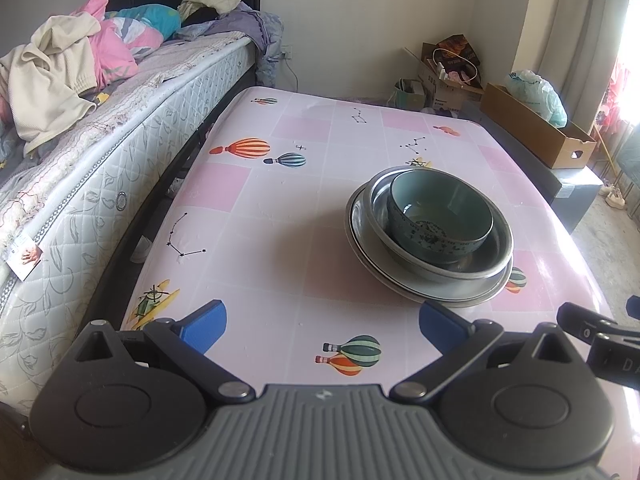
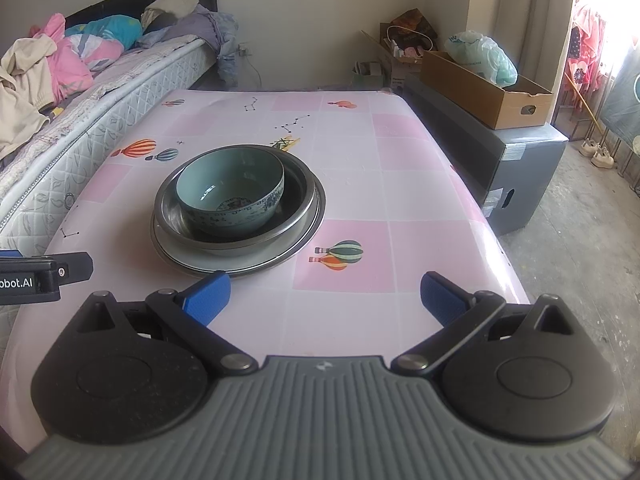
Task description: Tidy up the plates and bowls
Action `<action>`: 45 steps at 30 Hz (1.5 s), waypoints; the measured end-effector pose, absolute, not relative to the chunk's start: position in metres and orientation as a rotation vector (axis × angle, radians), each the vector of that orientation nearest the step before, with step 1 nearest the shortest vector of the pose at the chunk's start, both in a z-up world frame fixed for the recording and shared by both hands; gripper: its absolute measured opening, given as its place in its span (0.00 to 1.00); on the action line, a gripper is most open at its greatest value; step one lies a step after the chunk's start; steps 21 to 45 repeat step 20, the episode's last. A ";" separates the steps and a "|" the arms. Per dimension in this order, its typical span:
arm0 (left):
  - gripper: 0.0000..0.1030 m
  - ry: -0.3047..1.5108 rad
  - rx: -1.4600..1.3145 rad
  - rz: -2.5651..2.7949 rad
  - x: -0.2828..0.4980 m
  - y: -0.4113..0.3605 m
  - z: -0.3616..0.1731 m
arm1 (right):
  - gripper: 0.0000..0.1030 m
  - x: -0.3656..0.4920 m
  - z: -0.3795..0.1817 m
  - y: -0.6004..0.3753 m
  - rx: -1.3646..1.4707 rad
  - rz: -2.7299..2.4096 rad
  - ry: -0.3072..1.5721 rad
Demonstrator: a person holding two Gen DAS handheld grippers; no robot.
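Blue-padded fingers [image 1: 204, 326] of the left gripper [image 1: 322, 322] spread wide at the bottom of the left wrist view, holding nothing. Likewise the right gripper [image 2: 325, 294] stands wide and empty. On the desk [image 2: 400, 184], a teal bowl [image 2: 230, 194] sits inside a metal bowl [image 2: 298, 190], which rests on a plate [image 2: 208, 262]; the stack lies centre-left in the right view, centre-right in the left. A bed [image 1: 100, 160] runs along the left edge.

We see a bed [image 1: 120, 152] heaped with clothes [image 1: 60, 64] along the left wall, cardboard boxes [image 2: 486, 92] by the pale far wall, a grey concrete floor [image 2: 580, 248], and daylight from a window [image 2: 612, 52] at right.
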State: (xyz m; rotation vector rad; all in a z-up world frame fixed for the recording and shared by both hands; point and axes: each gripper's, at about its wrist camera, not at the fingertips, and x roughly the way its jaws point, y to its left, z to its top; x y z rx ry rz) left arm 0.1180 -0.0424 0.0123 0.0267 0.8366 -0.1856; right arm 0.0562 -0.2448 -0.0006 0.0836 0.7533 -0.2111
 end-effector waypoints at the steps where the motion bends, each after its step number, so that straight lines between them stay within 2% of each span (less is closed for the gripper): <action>1: 1.00 0.837 0.027 -0.186 0.118 -0.042 0.012 | 0.99 0.056 0.000 -0.245 0.084 -0.211 0.753; 45: 1.00 0.839 0.026 -0.185 0.118 -0.042 0.012 | 0.99 0.056 0.000 -0.242 0.084 -0.207 0.756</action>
